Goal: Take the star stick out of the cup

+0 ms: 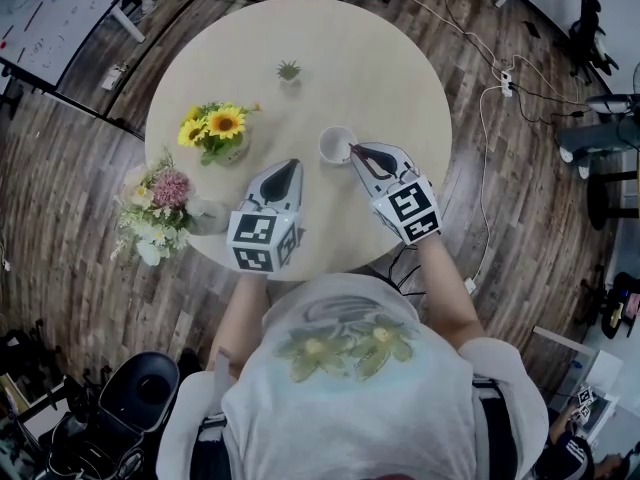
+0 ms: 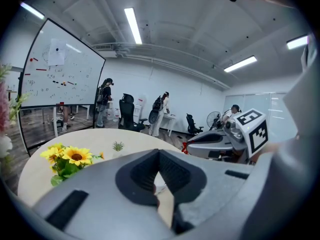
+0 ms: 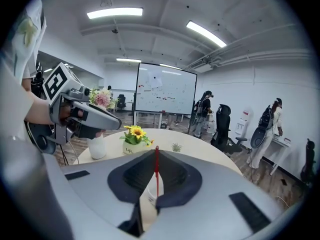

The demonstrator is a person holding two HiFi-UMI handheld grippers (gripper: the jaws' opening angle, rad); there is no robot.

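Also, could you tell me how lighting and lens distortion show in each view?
Head view: strong fisheye bows the floor planks around the table, light even. Left gripper view: ceiling strip lights blow out, corners vignetted. Right gripper view: same glare, yet the star stick is sharp.

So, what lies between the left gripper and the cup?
Nothing; the head view shows only bare table between the left gripper and the cup.

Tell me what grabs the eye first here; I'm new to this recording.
First the right gripper, jaws shut on the thin red star stick, at the white cup's rim mid-table. Then the sunflowers on the round table's left side, with a pink bouquet at its edge.
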